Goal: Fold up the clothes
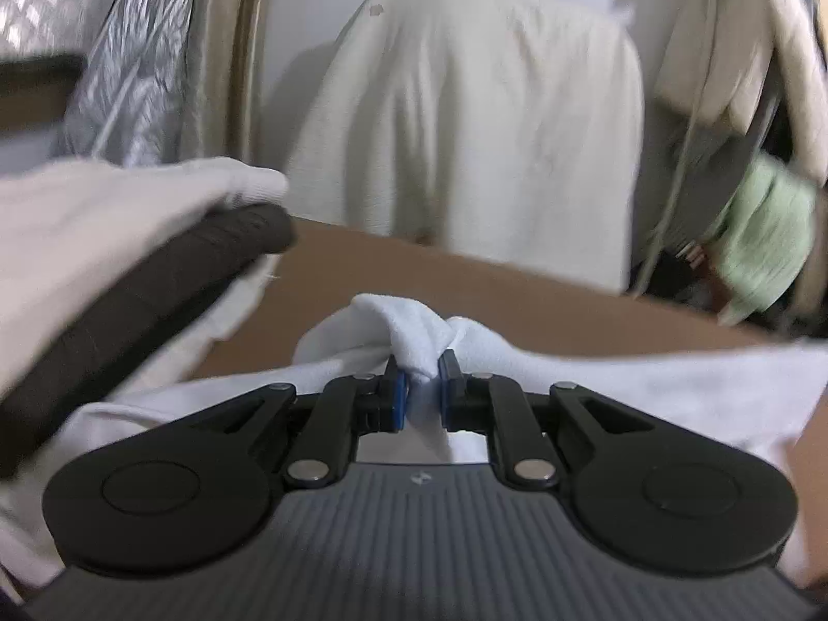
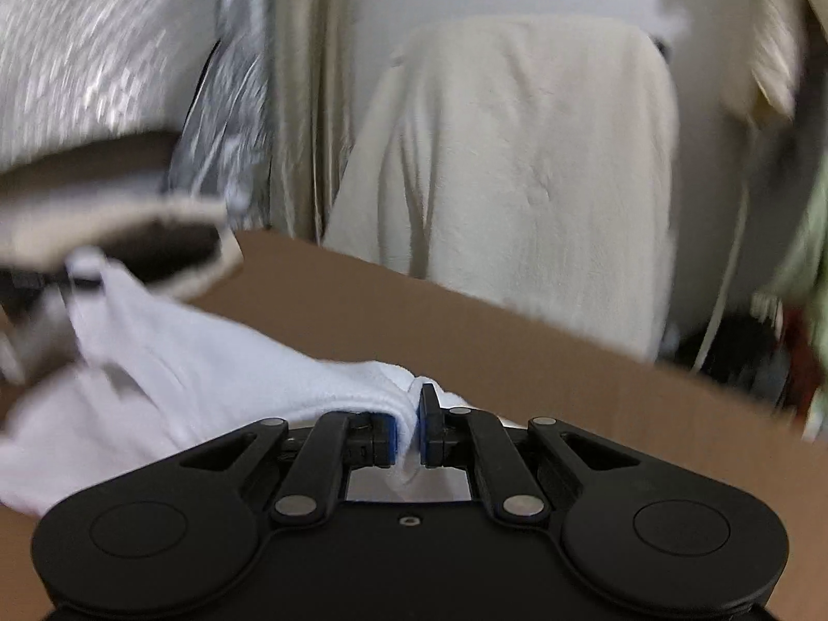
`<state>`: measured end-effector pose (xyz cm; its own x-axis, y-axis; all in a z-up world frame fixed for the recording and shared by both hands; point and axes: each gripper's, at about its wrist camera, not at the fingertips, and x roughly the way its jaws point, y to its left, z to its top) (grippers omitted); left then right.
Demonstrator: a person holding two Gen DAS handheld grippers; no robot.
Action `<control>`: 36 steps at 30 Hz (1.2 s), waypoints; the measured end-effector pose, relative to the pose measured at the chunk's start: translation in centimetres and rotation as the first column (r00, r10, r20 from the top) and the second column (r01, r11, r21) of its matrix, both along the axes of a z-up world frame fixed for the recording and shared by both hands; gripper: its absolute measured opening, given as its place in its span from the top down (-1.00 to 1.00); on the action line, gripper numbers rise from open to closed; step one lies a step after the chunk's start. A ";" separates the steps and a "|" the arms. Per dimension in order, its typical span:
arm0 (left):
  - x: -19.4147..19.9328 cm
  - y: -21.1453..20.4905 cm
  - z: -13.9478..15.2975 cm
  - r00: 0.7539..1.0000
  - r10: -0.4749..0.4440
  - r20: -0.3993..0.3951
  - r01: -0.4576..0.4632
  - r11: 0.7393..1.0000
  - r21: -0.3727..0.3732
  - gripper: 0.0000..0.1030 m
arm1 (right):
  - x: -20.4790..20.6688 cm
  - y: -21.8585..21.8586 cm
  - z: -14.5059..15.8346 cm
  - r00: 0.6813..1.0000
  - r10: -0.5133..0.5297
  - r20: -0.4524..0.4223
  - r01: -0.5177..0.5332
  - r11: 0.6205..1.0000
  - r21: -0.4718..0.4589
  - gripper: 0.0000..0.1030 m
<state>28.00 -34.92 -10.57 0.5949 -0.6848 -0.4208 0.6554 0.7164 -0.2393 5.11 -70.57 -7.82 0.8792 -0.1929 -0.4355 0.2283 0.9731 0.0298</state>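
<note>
A white garment (image 1: 647, 378) lies spread over the brown table (image 1: 414, 269). My left gripper (image 1: 420, 388) is shut on a bunched edge of it, cloth puckering up between the blue pads (image 1: 397, 398). In the right wrist view the same white garment (image 2: 207, 362) stretches away to the left. My right gripper (image 2: 409, 429) is shut on another pinch of its edge. The left gripper (image 2: 31, 310) shows blurred at the far left of that view, holding the cloth's other end.
A stack of folded clothes (image 1: 103, 238), white over dark brown, sits at the left of the table (image 2: 466, 321). Behind the table a cream blanket (image 1: 466, 119) drapes over a chair. A light green cloth (image 1: 766, 238) and hanging items are at the right.
</note>
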 end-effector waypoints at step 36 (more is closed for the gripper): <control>-0.5 -4.2 -4.3 0.969 0.217 0.117 -0.242 0.758 0.606 -0.69 | 3.8 0.1 -5.6 0.974 -0.162 -0.156 0.216 0.866 0.451 -0.35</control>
<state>27.50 -39.14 -14.86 0.7245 -0.1310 -0.6767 0.4512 0.8323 0.3220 8.95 -70.52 -13.40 0.7880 -0.1038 -0.6068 0.4349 0.7915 0.4294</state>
